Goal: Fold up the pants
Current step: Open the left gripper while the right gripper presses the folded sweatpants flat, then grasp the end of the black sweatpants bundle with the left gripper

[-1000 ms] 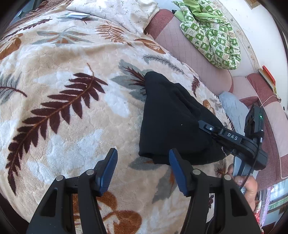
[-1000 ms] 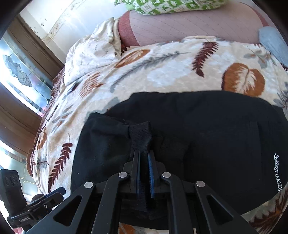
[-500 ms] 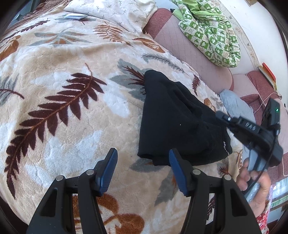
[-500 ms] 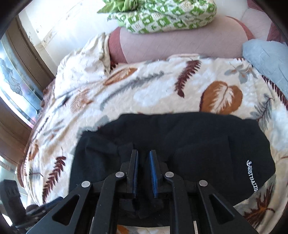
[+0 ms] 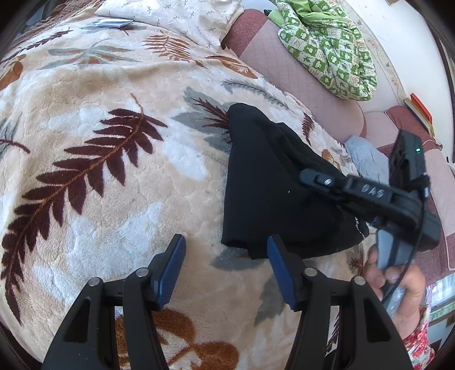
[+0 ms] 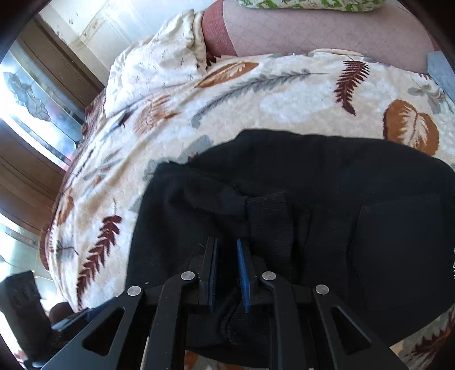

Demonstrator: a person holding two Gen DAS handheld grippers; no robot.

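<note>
The black pants (image 5: 264,182) lie folded into a compact bundle on the leaf-patterned blanket (image 5: 113,185). In the right wrist view the pants (image 6: 327,199) fill the lower middle, with a ribbed cuff (image 6: 267,219) on top. My left gripper (image 5: 226,253) is open and empty, hovering above the blanket just short of the bundle's near edge. My right gripper (image 6: 226,250) hangs low over the pants with its jaws a narrow gap apart and nothing between them. It also shows in the left wrist view (image 5: 318,179), over the bundle's right side.
A green patterned quilt (image 5: 327,48) lies on the pink sofa back (image 5: 284,57). A cream pillow (image 5: 176,17) sits at the blanket's far end. A grey cloth (image 5: 366,159) lies to the right of the pants. A window and wooden frame (image 6: 34,113) stand at left.
My right gripper let go of the pants' cuff and opened a little, lifted back, then came low over the bundle again. The left gripper stayed open and nearly still.
</note>
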